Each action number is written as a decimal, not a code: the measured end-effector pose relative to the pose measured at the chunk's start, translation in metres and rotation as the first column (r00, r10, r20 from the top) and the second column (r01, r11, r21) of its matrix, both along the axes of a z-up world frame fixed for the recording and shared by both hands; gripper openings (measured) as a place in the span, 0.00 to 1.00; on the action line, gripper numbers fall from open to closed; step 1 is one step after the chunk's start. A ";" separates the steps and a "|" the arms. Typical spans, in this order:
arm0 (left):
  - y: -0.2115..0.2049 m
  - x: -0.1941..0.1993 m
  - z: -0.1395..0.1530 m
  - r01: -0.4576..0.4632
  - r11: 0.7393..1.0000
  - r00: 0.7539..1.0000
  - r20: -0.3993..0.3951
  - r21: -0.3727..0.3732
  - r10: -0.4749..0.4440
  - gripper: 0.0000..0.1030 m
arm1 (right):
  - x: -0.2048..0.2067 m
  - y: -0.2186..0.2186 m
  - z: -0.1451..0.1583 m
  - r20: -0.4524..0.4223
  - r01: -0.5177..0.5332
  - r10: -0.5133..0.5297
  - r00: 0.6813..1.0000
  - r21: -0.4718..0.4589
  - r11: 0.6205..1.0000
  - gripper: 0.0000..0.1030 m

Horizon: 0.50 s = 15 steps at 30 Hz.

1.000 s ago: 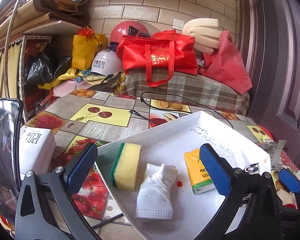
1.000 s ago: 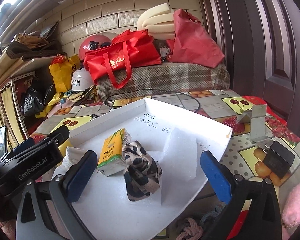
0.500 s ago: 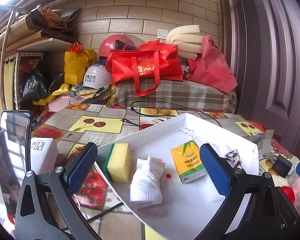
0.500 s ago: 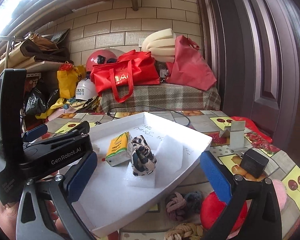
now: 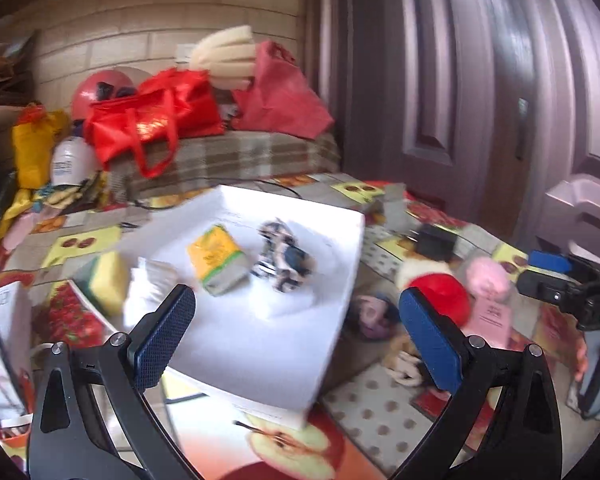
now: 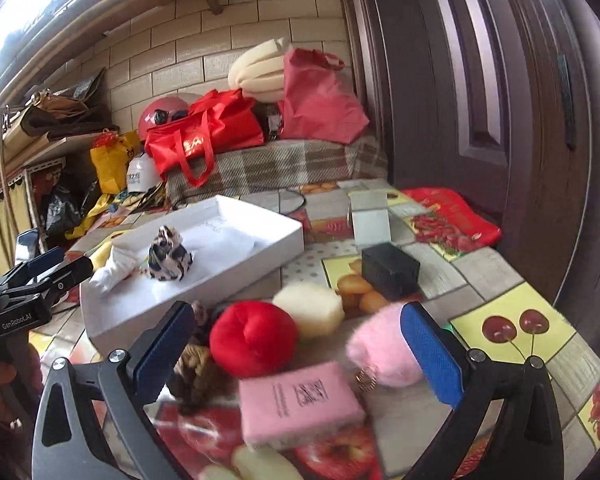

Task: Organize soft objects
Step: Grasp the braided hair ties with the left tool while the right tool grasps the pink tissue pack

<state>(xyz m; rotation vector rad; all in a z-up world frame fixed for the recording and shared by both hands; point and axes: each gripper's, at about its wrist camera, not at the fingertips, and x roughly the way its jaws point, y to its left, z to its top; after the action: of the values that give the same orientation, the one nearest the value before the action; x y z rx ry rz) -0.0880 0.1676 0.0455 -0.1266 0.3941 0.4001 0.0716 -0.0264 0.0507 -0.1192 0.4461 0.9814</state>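
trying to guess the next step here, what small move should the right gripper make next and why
Probably ease the right gripper forward and down onto the red plush ball. Its jaws are open and empty, the ball lies between them on the table, outside the white tray, which already holds the patterned cloth.

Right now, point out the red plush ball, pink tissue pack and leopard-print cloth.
red plush ball (image 6: 254, 338): right wrist view, middle of its front.
pink tissue pack (image 6: 300, 404): right wrist view, centre of its top face.
leopard-print cloth (image 6: 169, 255): right wrist view, middle of the bundle.
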 end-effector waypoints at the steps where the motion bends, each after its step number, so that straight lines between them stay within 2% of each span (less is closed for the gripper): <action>1: -0.008 0.007 -0.001 0.050 0.999 0.998 -0.027 -0.010 -0.051 1.00 | 0.005 -0.007 -0.002 -0.027 -0.042 0.041 0.999 -0.022 0.999 1.00; 3: -0.021 0.020 -0.005 0.124 0.992 0.988 -0.085 -0.030 -0.127 1.00 | 0.005 -0.014 -0.006 -0.052 -0.109 0.105 0.993 -0.075 0.991 1.00; 6: -0.034 0.040 -0.016 0.175 0.981 0.965 -0.184 -0.085 -0.188 1.00 | 0.004 -0.011 -0.014 -0.088 -0.168 0.157 0.984 -0.146 0.975 1.00; 8: -0.038 0.048 -0.020 0.179 0.977 0.956 -0.214 -0.113 -0.200 0.98 | 0.004 -0.001 -0.021 -0.123 -0.203 0.182 0.976 -0.190 0.961 1.00; 13: -0.045 0.060 -0.029 0.176 0.979 0.938 -0.287 -0.099 -0.197 0.92 | 0.001 0.027 -0.036 -0.159 -0.249 0.209 0.965 -0.295 0.923 0.98; 15: -0.047 0.061 -0.030 0.178 0.980 0.934 -0.299 -0.089 -0.197 0.92 | 0.001 0.034 -0.043 -0.178 -0.271 0.222 0.958 -0.332 0.903 0.83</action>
<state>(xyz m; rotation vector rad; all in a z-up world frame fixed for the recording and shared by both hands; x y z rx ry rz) -0.0273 0.1202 0.0150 -0.0850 0.7202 0.2178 0.0723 0.0080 0.0081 -0.4459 0.7467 1.1560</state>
